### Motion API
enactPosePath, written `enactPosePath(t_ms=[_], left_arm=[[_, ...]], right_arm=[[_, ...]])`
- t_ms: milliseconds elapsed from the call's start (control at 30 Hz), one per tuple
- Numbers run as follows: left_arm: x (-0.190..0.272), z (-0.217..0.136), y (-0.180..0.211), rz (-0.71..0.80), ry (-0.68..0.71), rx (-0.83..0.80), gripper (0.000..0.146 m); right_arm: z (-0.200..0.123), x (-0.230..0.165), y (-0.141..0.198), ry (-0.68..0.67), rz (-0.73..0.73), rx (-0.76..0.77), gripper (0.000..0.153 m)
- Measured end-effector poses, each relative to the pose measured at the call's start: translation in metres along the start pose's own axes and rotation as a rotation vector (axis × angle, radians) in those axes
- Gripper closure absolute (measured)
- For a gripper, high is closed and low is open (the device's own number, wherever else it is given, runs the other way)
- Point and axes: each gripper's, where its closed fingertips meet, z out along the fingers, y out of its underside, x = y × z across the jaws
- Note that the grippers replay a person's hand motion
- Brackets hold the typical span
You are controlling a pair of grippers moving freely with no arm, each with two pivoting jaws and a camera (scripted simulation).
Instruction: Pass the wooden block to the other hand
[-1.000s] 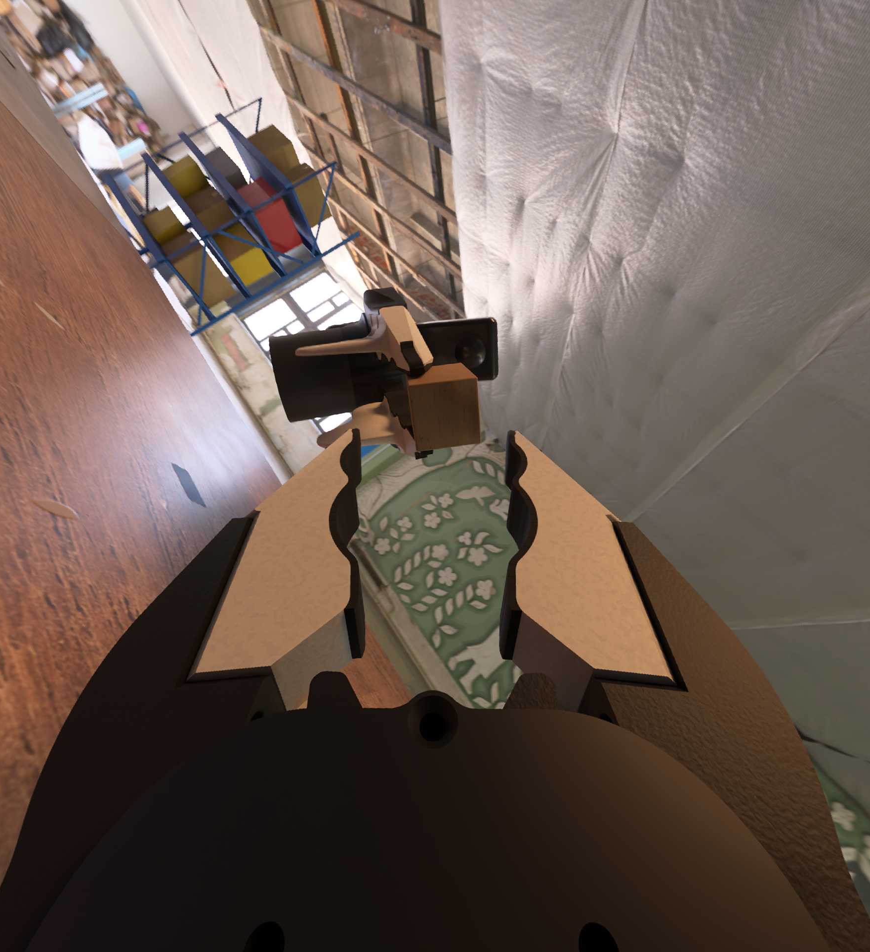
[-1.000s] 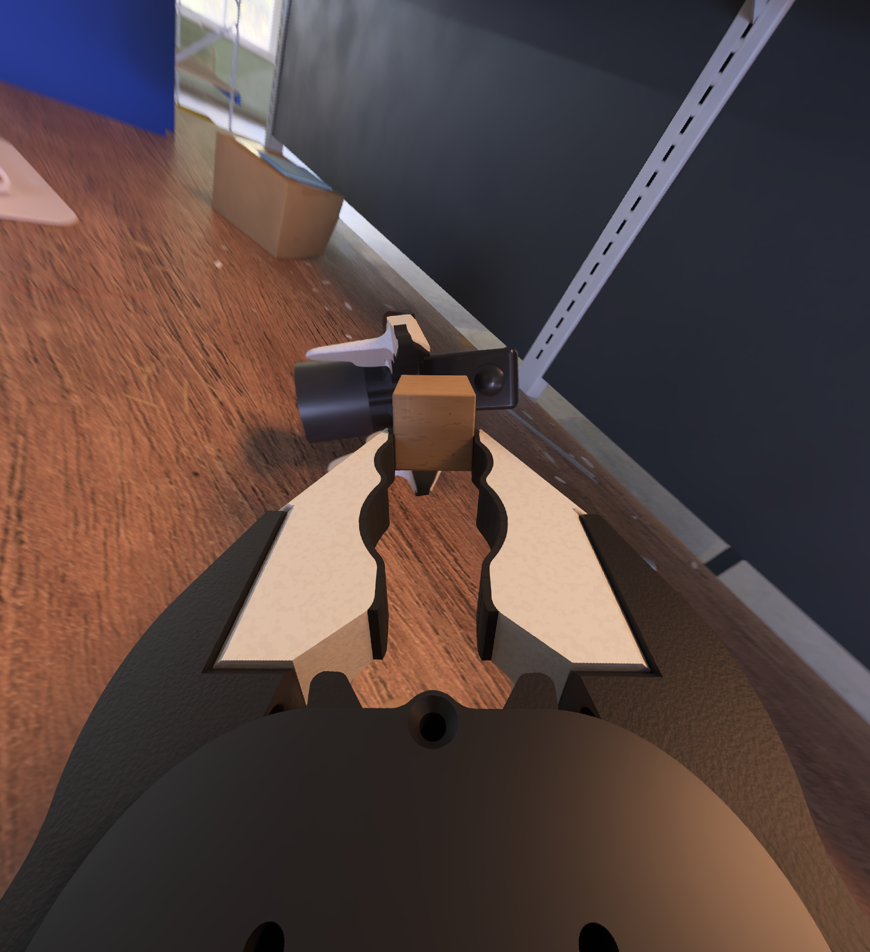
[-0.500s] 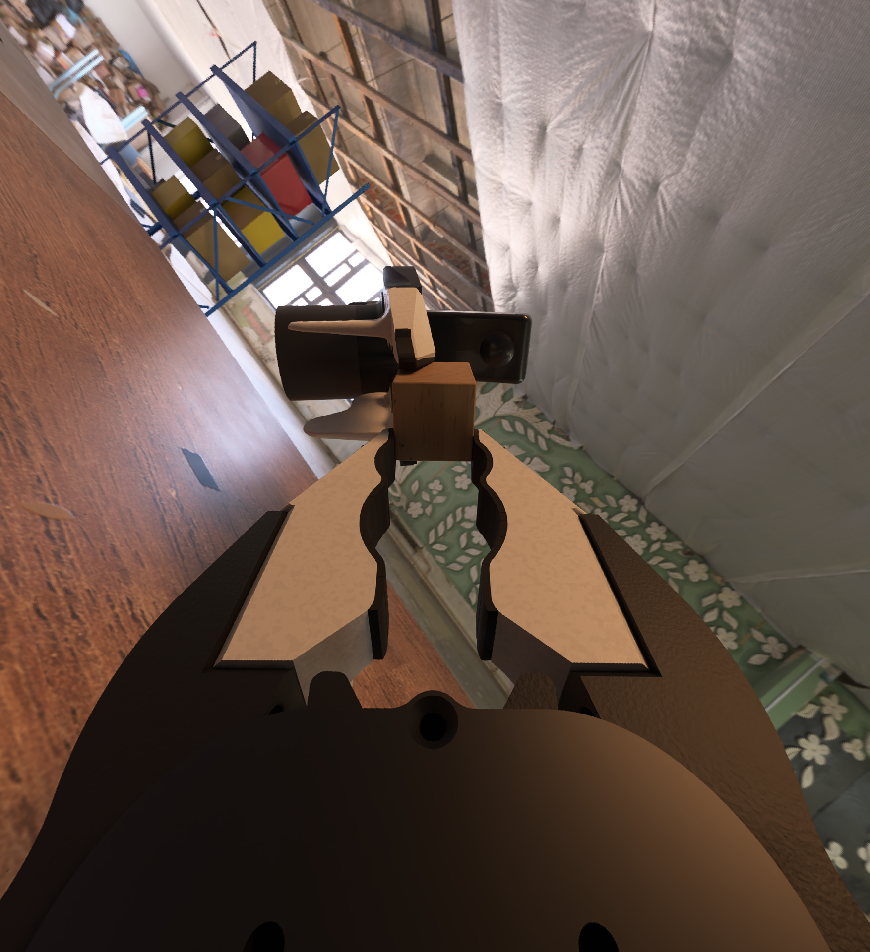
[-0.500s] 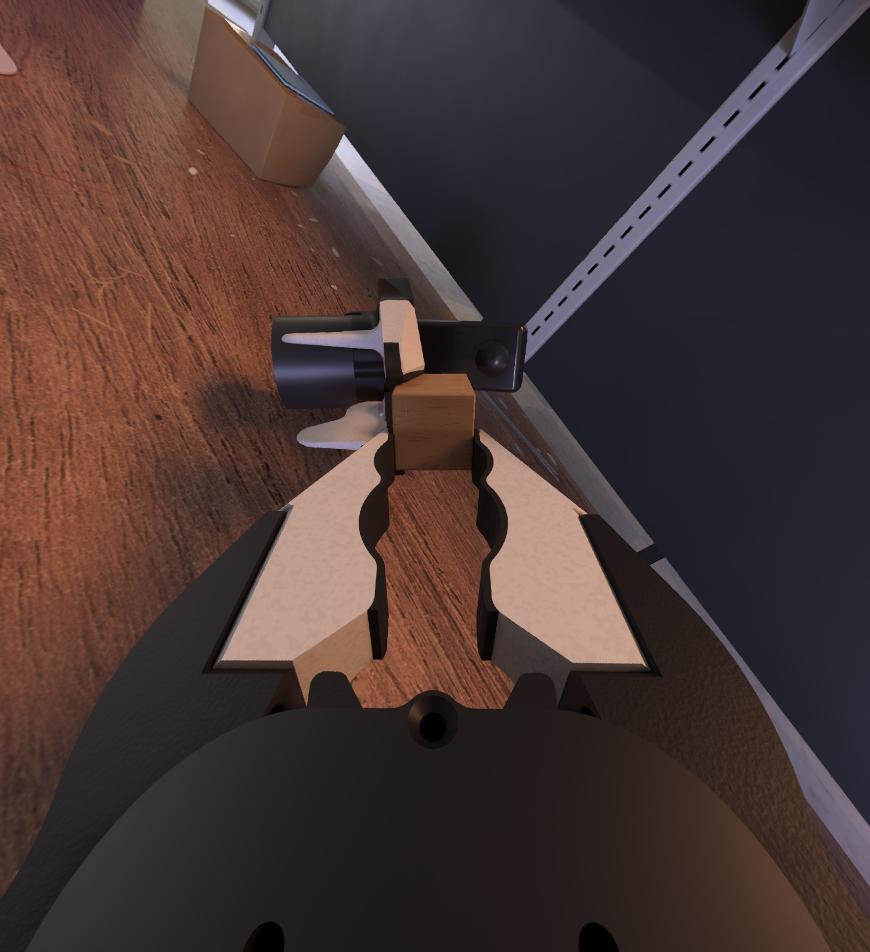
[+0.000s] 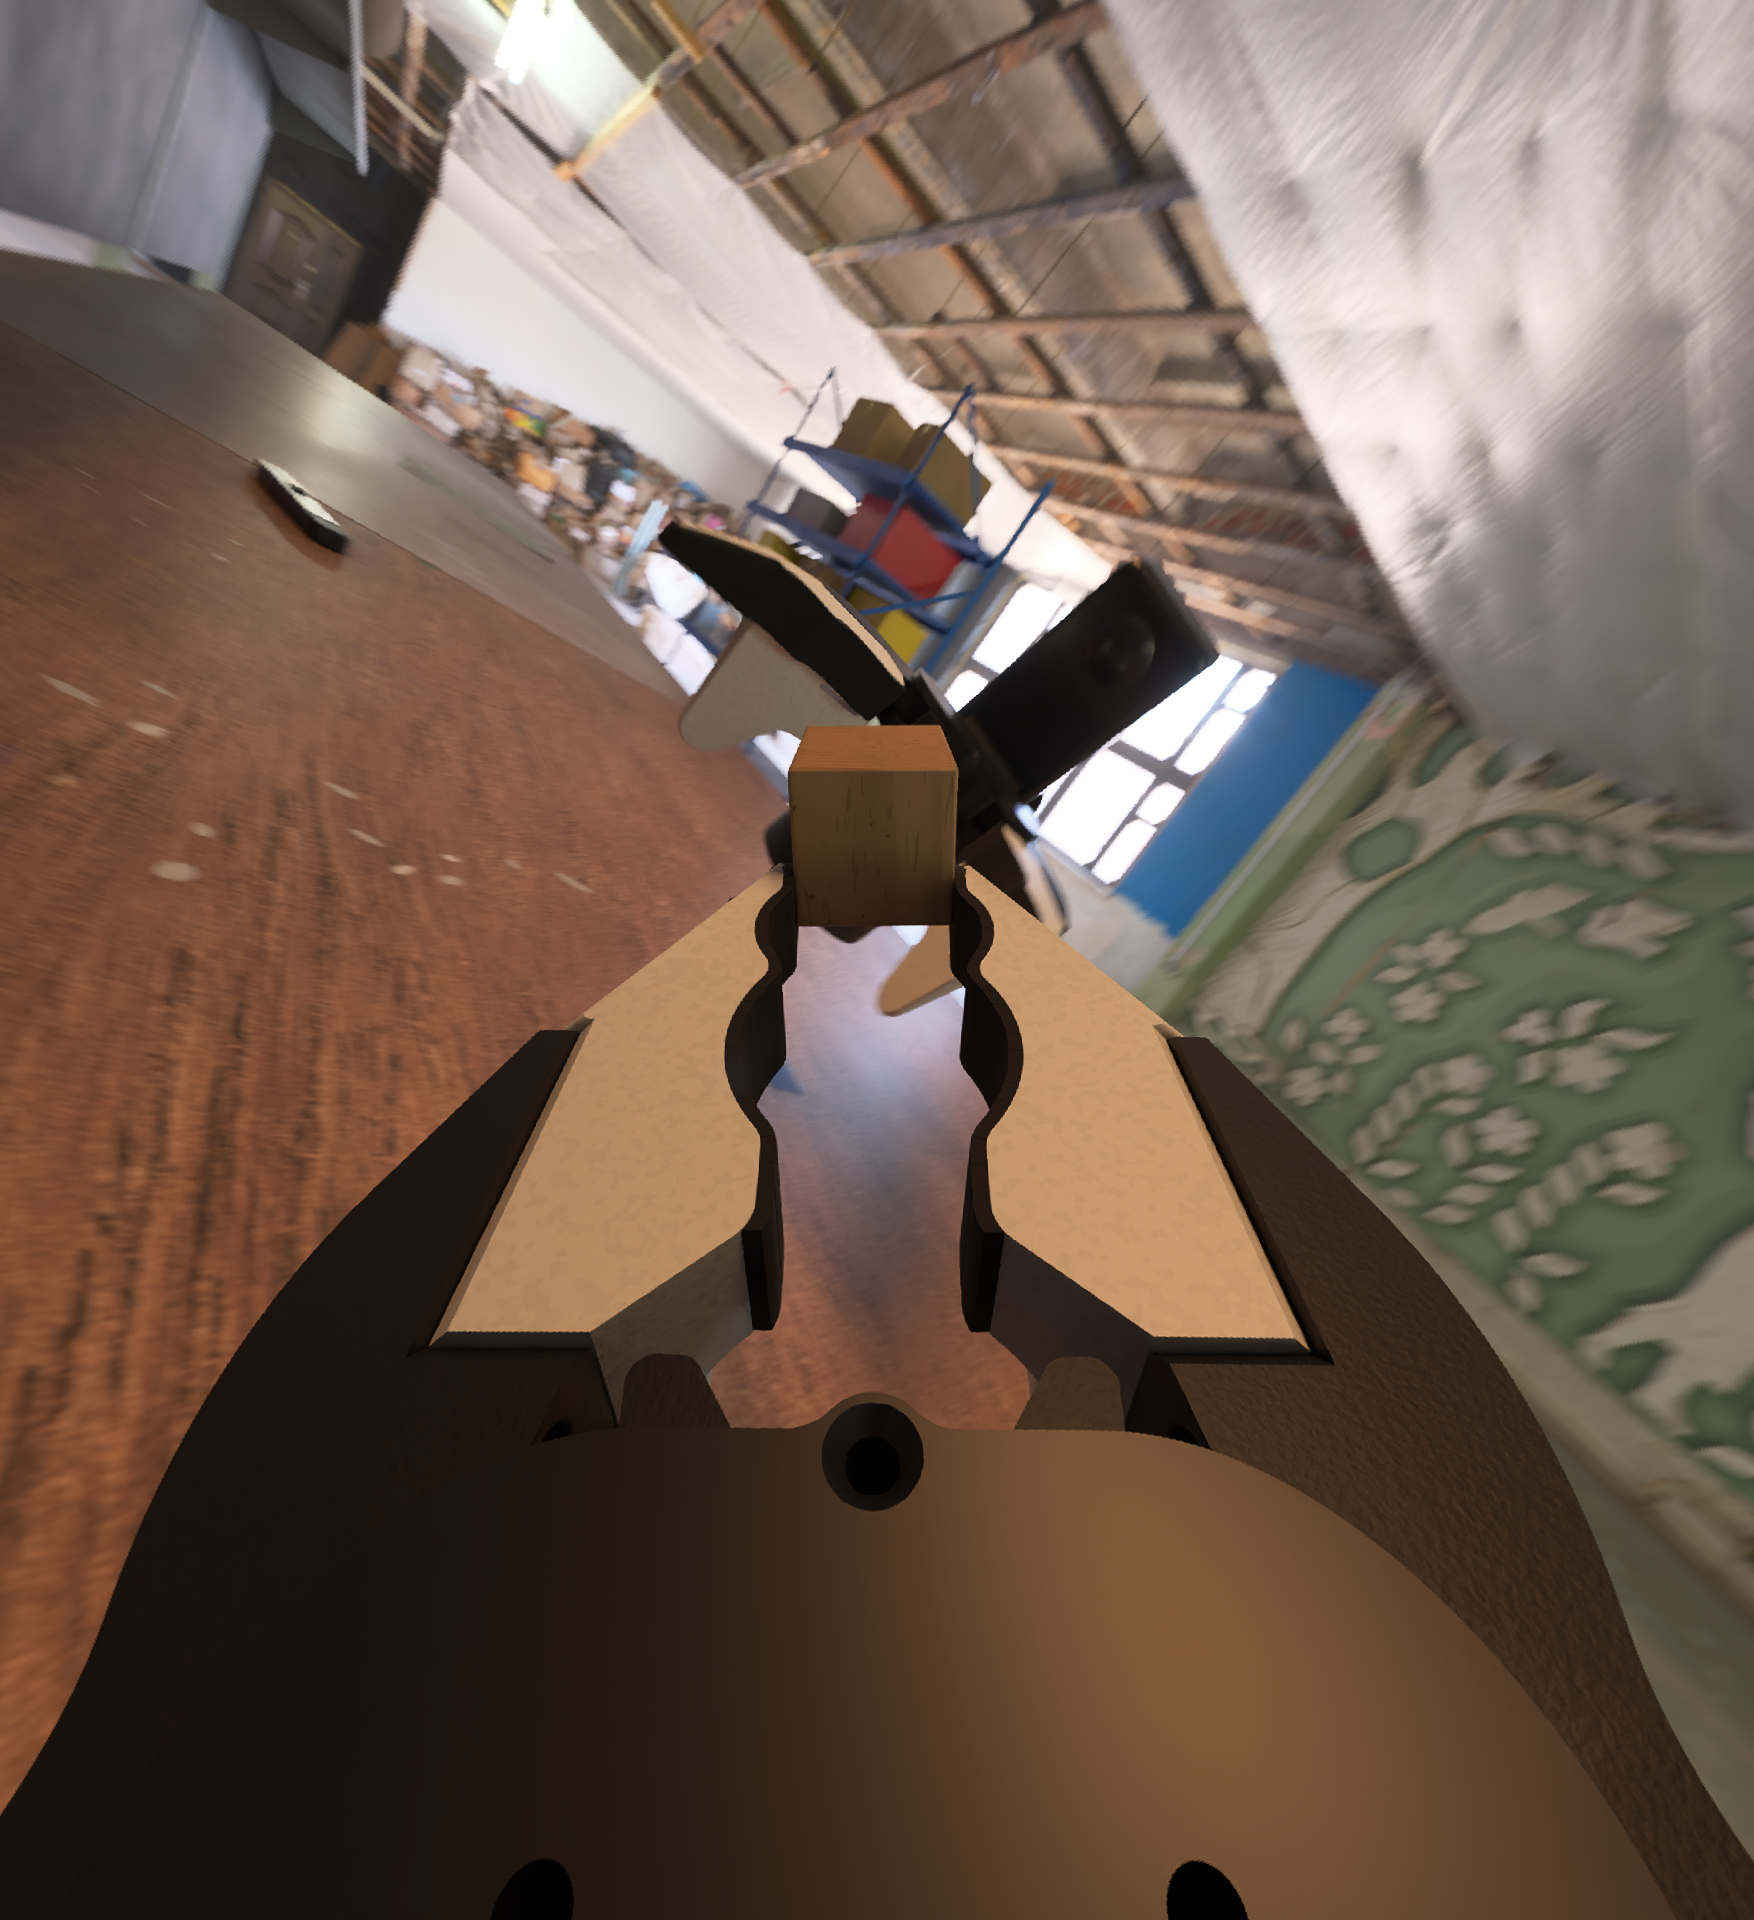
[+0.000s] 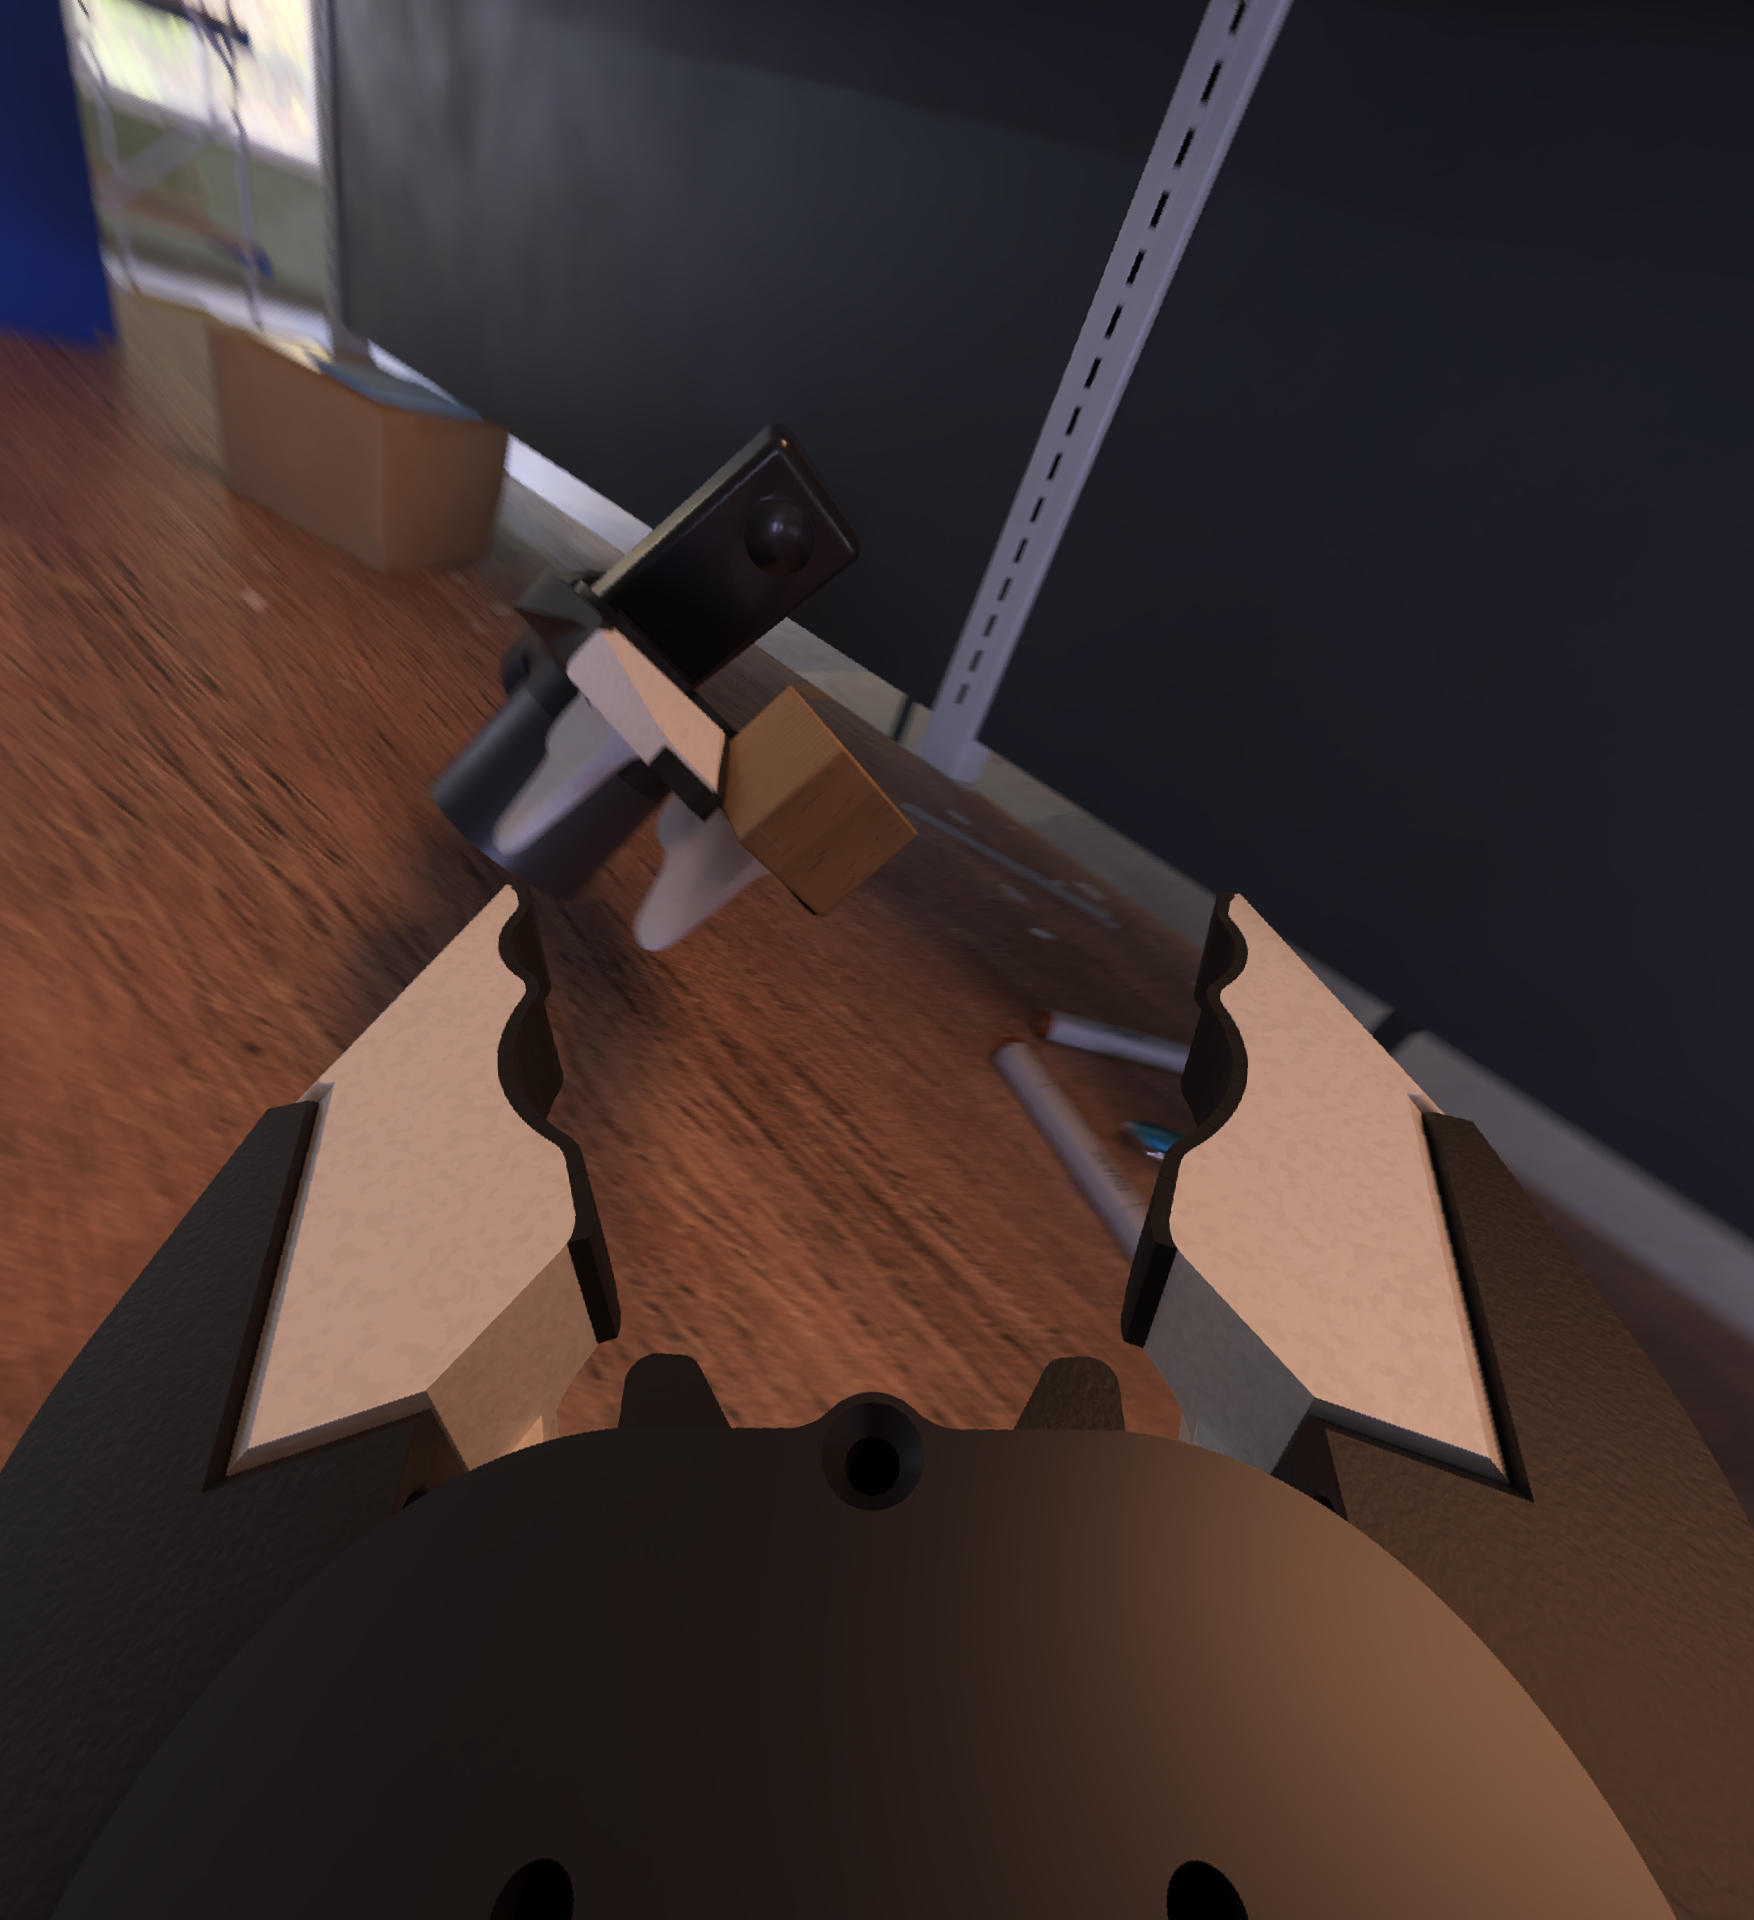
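Observation:
The wooden block (image 5: 873, 836) is a small light-brown cube clamped between the tips of my left gripper (image 5: 873, 904), held above the wooden table (image 5: 177, 935). Behind it, in the left wrist view, one of the right gripper's spread fingers (image 5: 748, 681) stands clear of the block. In the right wrist view my right gripper (image 6: 868, 914) is wide open and empty. The left gripper (image 6: 722, 805) is ahead of it, tilted, holding the block (image 6: 816, 805), a short gap beyond my right fingertips.
A cardboard box (image 6: 353, 457) stands at the table's far edge by a dark wall with a white slotted rail (image 6: 1091, 384). Two markers (image 6: 1070, 1132) lie on the table under my right gripper. A flat black object (image 5: 301, 506) lies far left.
The right gripper, shut on the block before, has opened and drawn back. The left gripper closed on the block half a second ago and now holds it alone; both views have swung.

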Motion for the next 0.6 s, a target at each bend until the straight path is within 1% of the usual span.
enactPosePath(t_ms=[67, 200, 267, 333, 433, 500, 600], left_arm=[[-0.003, -0.001, 0.001, 0.098, -0.064, -0.038, 0.118], [-0.009, 0.000, 0.008, 0.325, -0.195, -0.157, 0.118], [-0.014, 0.000, 0.013, 0.431, -0.275, -0.236, 0.118], [-0.022, -0.002, 0.020, 0.541, -0.360, -0.334, 0.118], [-0.038, -0.008, 0.033, 0.670, -0.506, -0.528, 0.118], [-0.046, -0.014, 0.040, 0.729, -0.609, -0.663, 0.118], [-0.053, -0.022, 0.043, 0.869, -0.747, -0.817, 0.118]], right_arm=[[0.001, -0.003, 0.000, -0.059, 0.169, 0.020, 0.033], [-0.001, -0.006, 0.002, -0.193, 0.601, 0.034, 0.053], [-0.002, -0.004, 0.007, -0.224, 0.748, 0.024, 0.063], [-0.003, -0.003, 0.017, -0.221, 0.811, -0.032, 0.072], [-0.002, -0.007, 0.039, -0.204, 0.834, -0.198, 0.090], [0.000, -0.015, 0.050, -0.206, 0.840, -0.289, 0.095], [0.005, -0.025, 0.059, -0.211, 0.857, -0.350, 0.101]])
